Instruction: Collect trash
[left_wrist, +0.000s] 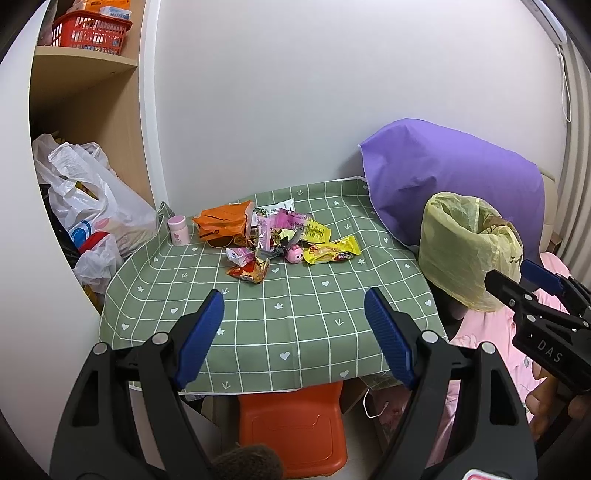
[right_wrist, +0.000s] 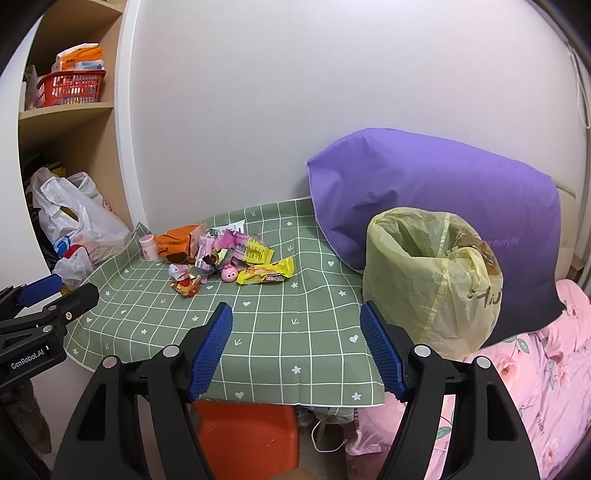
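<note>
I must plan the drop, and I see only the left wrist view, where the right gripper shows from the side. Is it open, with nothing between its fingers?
Observer: Yes. In the right wrist view the right gripper is open, and only the green checked tablecloth shows through the gap.
Operator: Is there trash inside the round bin lined with a yellow plastic bag?
Observer: The right wrist view looks into its mouth. The part of the inside that shows holds no wrappers, but the bottom is hidden.
</note>
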